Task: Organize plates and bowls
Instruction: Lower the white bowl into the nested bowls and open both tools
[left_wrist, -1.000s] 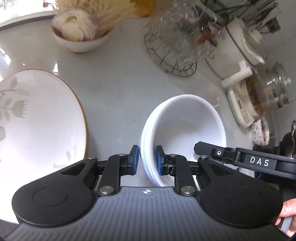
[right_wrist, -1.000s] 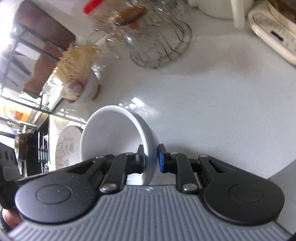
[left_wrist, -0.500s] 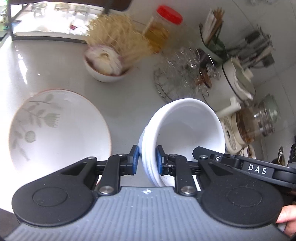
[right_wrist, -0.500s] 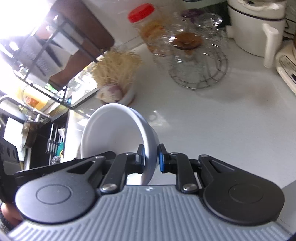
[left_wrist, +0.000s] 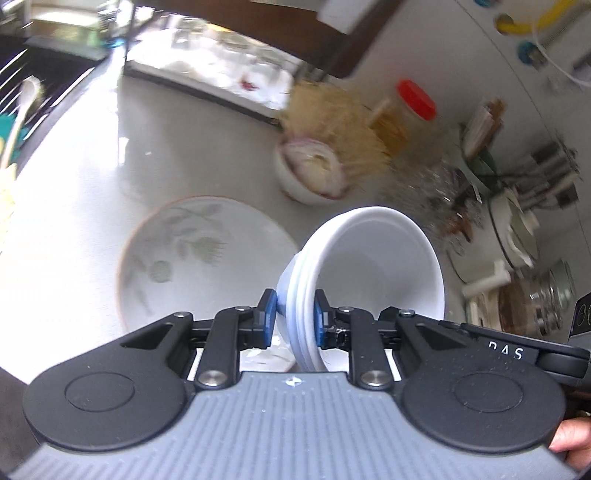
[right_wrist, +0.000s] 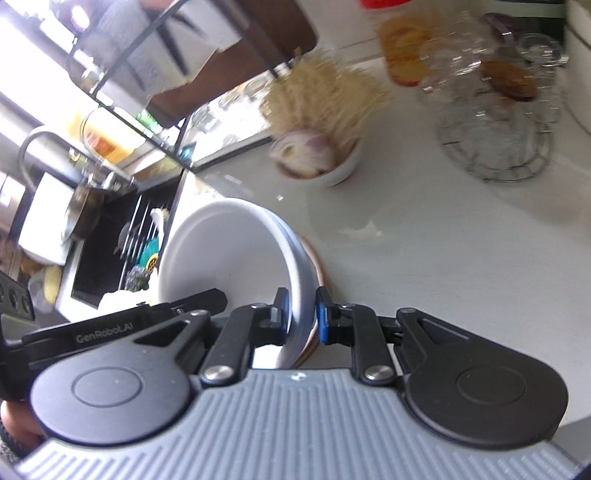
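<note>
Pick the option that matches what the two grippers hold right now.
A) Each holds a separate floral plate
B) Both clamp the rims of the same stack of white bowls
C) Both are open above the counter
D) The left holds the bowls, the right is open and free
B: the left gripper and the right gripper each pinch a rim of the tilted white bowl stack, on opposite sides.

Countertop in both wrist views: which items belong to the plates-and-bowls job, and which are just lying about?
Job:
- stack of white bowls, rim clamped by left gripper and right gripper
- floral plate

Lying about:
- small bowl of garlic
- red-lidded jar
- wire rack of glasses
- white appliance
</note>
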